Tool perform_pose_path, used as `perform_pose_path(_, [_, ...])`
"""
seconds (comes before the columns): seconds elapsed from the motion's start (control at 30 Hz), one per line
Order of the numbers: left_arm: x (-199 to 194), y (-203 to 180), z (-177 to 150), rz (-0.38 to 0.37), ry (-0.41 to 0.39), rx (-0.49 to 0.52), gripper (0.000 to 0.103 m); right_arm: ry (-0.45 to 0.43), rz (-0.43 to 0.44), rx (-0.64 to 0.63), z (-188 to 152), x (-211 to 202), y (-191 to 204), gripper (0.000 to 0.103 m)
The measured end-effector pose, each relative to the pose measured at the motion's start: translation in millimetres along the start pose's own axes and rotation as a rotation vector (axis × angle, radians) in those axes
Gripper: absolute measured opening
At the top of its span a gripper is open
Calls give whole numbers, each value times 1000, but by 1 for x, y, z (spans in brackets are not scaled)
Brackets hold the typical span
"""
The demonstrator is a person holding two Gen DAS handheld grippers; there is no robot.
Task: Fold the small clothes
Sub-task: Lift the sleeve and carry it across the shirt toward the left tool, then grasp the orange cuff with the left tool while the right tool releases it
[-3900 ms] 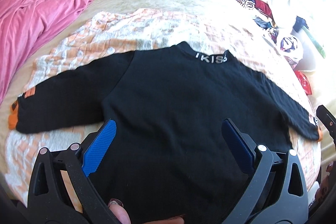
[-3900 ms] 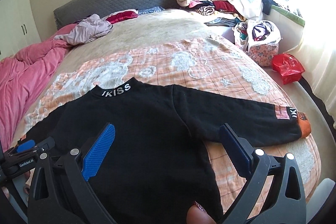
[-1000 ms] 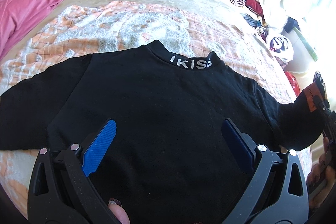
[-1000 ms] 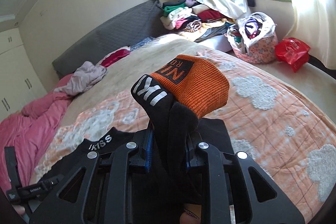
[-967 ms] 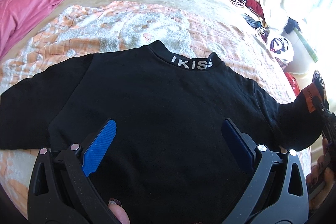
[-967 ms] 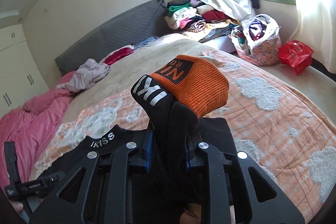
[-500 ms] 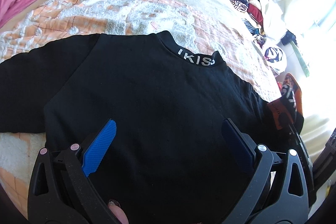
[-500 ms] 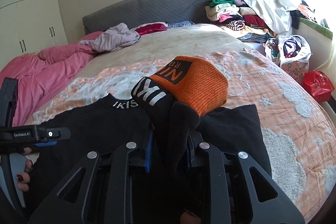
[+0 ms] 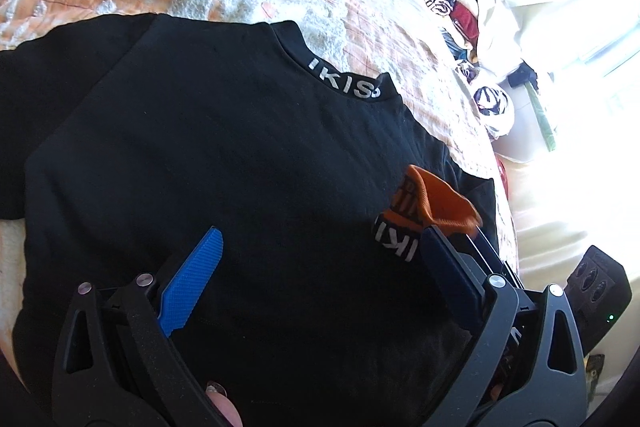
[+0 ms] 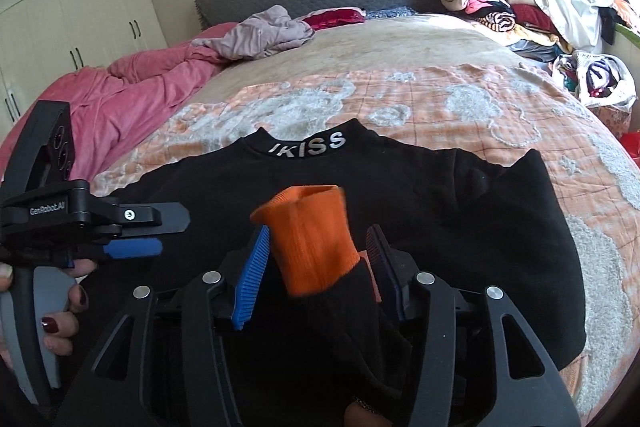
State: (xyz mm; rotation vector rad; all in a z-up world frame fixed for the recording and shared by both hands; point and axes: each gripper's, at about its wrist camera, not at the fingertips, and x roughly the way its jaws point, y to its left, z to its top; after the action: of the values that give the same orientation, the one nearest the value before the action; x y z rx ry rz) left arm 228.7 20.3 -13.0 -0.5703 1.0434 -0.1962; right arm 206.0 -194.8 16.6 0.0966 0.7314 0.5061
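A small black sweater with an "IKISS" collar lies flat on the bed. Its right sleeve is folded in over the body. The sleeve's orange cuff stands between the pads of my right gripper, whose jaws are opening; a gap shows beside the right pad, so the pads no longer press on it. In the left wrist view the same cuff sits by the sweater's right edge. My left gripper hovers open over the sweater's lower body, nothing between its fingers. It also shows at the left of the right wrist view.
The sweater rests on an orange-and-white patterned blanket. A pink duvet lies at the left and a crumpled mauve garment near the grey headboard. Piled clothes and a bag of clothes sit at the right.
My right gripper carried the sleeve cuff in over the sweater's body and lowered it, and its jaws have parted from the tight grip. The left gripper turned a little but stayed in place.
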Motion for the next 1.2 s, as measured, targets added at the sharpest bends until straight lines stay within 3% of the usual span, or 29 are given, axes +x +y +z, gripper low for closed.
perform_pose_path(0.23, [18,-8,-10,-120,97,-16,80,-36,53,55,7,-19,-18,56])
perform_pose_path(0.3, [24,-10,-12,-171,125,-37,71,-37,89,77,9,-25,-25,56])
perform_pose_path(0.63, [32,-16,-17,-271,164,-89,71,-99,6,183,15,-57,-65,58])
perform_pose_path(0.93, [27,-8,-22,-258,155,-103,71,-68,-79,246,13,-60,-86,59])
perform_pose_path(1.07, [26,-9,-23,-338,175,-151,73,-48,-113,261,8,-60,-93,59])
perform_pose_path(1.2, [27,-16,-25,-343,170,-139,76,-47,-119,304,7,-63,-103,59])
